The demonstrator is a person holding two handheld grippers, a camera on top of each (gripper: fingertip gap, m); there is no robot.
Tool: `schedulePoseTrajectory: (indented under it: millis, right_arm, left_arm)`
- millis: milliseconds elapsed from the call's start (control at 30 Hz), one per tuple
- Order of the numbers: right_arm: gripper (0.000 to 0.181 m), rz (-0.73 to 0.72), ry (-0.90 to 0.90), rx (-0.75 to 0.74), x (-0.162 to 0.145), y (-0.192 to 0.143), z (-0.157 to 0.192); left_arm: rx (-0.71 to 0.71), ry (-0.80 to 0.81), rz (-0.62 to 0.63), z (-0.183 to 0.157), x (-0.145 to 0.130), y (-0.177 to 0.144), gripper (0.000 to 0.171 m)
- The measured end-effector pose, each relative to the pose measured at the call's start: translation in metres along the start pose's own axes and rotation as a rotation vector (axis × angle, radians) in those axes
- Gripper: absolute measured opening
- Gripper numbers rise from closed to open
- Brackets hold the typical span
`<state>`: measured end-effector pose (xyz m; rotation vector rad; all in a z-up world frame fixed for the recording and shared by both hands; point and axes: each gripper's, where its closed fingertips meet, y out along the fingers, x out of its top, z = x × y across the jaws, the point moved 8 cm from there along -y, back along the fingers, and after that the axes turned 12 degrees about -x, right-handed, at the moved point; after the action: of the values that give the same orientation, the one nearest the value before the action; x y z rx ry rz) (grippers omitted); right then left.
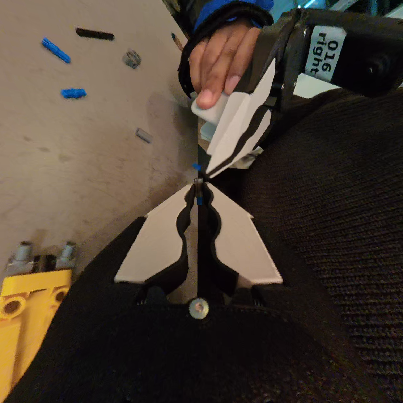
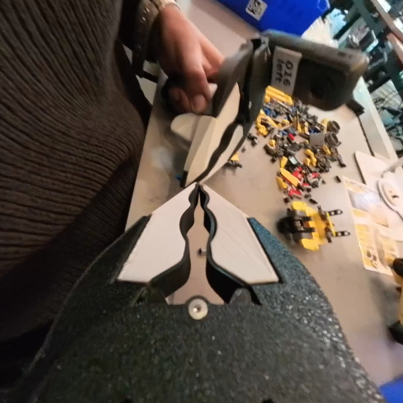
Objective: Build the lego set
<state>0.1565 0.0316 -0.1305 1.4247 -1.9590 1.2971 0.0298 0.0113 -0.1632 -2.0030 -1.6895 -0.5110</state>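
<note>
My left gripper (image 1: 198,185) is shut on a small dark grey connector (image 1: 198,188) with a blue pin end (image 1: 198,200), held upright between the fingertips over the table edge. My right gripper (image 2: 198,187) is shut, and I see nothing clearly between its tips. In the left wrist view it comes in from the upper right (image 1: 207,174), its tips just above the connector. A small blue piece (image 1: 197,166) shows beside those tips; I cannot tell if it is held. In the right wrist view the left gripper (image 2: 190,182) meets my right one tip to tip.
On the beige table (image 1: 87,174) lie two blue pins (image 1: 56,50) (image 1: 73,93), a black axle (image 1: 94,34), grey connectors (image 1: 131,58) and a yellow part (image 1: 32,305). Farther off are a pile of pieces (image 2: 305,141), a yellow-black assembly (image 2: 305,224) and a booklet (image 2: 375,229). A dark sweater (image 1: 327,218) is close by. Only a small space, under 4 cm, lies between the two pairs of fingers.
</note>
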Motion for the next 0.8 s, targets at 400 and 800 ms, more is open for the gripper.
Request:
schedulePoseTrajectory:
  millis: [400,800]
  right_arm:
    - [0.001,0.036,0.482,-0.266,-0.045,-0.048,-0.05]
    - [0.009,-0.021,0.767,-0.502,-0.054,-0.126,-0.032]
  left_arm:
    - [0.25,0.08,0.083,0.007,-0.003,-0.001,0.003]
    - [0.303,0.162,0.087,0.003,-0.003,0.001,0.003]
